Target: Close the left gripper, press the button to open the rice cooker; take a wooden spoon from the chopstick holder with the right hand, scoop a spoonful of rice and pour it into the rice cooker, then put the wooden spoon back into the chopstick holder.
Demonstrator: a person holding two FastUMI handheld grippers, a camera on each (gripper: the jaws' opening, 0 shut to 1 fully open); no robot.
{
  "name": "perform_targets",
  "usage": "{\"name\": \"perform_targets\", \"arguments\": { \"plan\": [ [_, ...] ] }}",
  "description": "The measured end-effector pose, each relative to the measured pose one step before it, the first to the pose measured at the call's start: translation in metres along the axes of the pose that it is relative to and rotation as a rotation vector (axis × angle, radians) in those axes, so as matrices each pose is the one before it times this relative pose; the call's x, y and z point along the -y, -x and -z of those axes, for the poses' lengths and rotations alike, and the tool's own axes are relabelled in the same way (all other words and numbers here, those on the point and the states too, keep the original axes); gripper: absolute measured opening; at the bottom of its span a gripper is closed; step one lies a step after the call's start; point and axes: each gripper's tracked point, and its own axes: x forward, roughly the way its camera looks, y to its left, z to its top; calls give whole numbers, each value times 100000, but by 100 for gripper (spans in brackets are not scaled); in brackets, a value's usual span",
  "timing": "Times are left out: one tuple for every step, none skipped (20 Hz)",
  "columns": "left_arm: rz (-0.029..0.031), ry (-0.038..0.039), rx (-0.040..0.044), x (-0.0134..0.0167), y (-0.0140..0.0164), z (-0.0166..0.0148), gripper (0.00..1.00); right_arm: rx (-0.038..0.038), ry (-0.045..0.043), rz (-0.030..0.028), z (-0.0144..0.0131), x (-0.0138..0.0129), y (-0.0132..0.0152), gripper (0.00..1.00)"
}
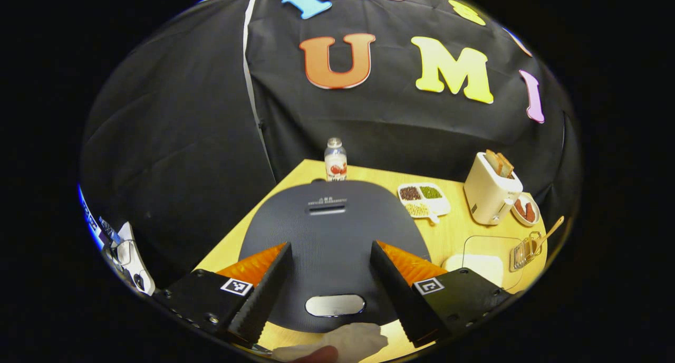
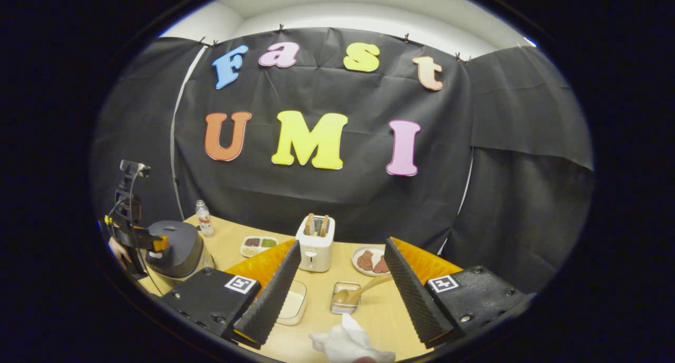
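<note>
While the rice cooker (image 1: pixel 332 247) sits lid-down at the centre of the left gripper view, its button (image 1: pixel 335 305) lies between the released fingers of the left gripper (image 1: pixel 331 289). Right gripper (image 2: pixel 343 294) fingers are spread too, above the wooden spoon (image 2: pixel 364 292) in its holder (image 2: pixel 345 298) on the worktop (image 2: pixel 379 315).

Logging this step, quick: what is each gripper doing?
Left gripper: open, over the rice cooker.
Right gripper: open, holding nothing.
</note>
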Motion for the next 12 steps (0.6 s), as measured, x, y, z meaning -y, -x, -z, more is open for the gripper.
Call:
{"name": "perform_targets", "arguments": {
  "plan": [
    [155, -285, 7483, -11, 1025, -1897, 96, 716, -926, -465, -399, -137, 141, 97],
    [-244, -233, 6009, 206, 1185, -1776, 96, 858, -630, 253, -267, 19, 125, 97],
    [-85, -677, 5859, -34, 1129, -2037, 96, 787, -131, 16, -443, 67, 106, 97],
    [-749, -1459, 5313, -316, 1345, -1905, 96, 1120, -67, 61, -270, -45, 221, 97],
    [-202, -1170, 4954, -102, 898, -2055, 96, 1062, -280, 175, -558, -67, 324, 97],
    [870, 168, 3566, 193, 1127, -1420, 96, 1639, -319, 89, -565, 72, 223, 97],
    [541, 357, 2670, 13, 1446, -1000, 96, 1495, -430, 338, -650, -38, 339, 97],
    [907, 1308, 2669, 59, 1251, -1367, 96, 1468, -268, 144, -464, 16, 388, 100],
    [1596, 911, 2137, 255, 1232, -1209, 100, 1382, -360, -98, -527, -129, 433, 100],
    [912, 1158, 1861, 18, 1321, -1410, 96, 1152, -451, 247, -373, -92, 386, 97],
    [1075, 860, 1738, 169, 1181, -867, 96, 990, -655, 247, -300, -7, 484, 100],
    [1259, 592, 1694, 138, 1115, -903, 96, 541, -585, -93, -148, -93, 399, 100]
  ]
}}
